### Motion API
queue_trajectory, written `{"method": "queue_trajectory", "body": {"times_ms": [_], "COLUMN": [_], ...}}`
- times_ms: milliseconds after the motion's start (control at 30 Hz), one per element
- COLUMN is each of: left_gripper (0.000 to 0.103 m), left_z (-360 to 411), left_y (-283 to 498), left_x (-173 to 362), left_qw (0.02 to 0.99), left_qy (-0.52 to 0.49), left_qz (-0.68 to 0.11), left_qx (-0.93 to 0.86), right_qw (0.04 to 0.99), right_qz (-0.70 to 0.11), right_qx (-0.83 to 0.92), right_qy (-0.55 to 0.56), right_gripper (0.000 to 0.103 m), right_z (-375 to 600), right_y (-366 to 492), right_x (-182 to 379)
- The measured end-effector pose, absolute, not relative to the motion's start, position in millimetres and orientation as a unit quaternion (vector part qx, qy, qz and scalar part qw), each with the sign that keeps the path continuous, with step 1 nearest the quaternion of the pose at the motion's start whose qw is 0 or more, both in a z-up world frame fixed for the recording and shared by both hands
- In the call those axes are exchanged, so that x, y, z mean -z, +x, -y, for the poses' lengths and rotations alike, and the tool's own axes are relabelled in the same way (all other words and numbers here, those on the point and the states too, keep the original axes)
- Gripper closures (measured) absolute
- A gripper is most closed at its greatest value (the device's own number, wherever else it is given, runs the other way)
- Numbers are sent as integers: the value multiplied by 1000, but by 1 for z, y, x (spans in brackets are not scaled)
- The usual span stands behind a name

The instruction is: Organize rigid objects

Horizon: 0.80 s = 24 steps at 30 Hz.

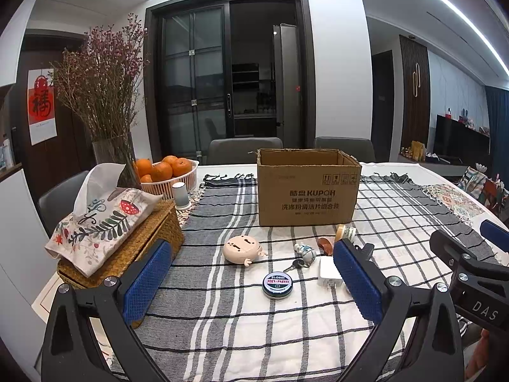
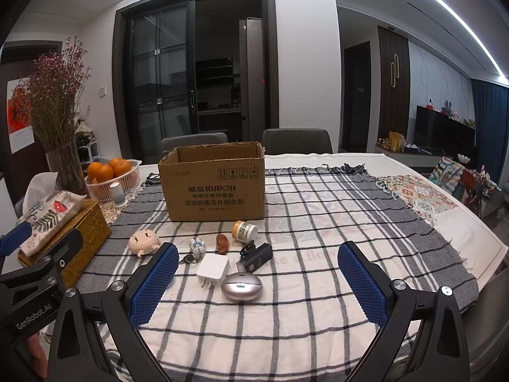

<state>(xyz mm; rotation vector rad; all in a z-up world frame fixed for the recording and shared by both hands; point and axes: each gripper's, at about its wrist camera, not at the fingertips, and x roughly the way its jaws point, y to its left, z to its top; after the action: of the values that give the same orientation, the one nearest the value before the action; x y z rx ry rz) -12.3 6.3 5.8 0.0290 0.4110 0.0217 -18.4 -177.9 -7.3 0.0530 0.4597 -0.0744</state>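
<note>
Cardboard box point(image 2: 216, 184) looks empty (inside mostly hidden); small items lie unsorted mid-tabletop, both my claws wide, holding nothing.

The cardboard box point(image 2: 216, 187) carries "KUPOH" in bold on its front, with Chinese lines beneath and four handling pictograms above to the right. In front of the box, the round tin point(image 1: 277, 284) has a lid label too small to read surely. Left of the box, a wall calendar point(image 1: 41, 105) shows a red 福 sign. The right gripper's body point(image 1: 483, 308) reads "DAS"; the left gripper's body point(image 2: 31, 315) reads "GenRobot.AI".
</note>
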Motion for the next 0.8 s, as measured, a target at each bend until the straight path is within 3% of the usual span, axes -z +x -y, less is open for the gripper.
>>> {"method": "queue_trajectory", "body": {"times_ms": [800], "left_gripper": [0], "left_z": [-6], "left_y": [-11], "left_x": [-6], "left_qw": [978], "left_qy": [14], "left_qz": [-207], "left_qx": [-9], "right_qw": [972], "right_qz": [-229], "right_qx": [36], "right_qy": [27], "right_gripper": [2], "right_z": [178], "right_y": [-18], "right_x": [7]}}
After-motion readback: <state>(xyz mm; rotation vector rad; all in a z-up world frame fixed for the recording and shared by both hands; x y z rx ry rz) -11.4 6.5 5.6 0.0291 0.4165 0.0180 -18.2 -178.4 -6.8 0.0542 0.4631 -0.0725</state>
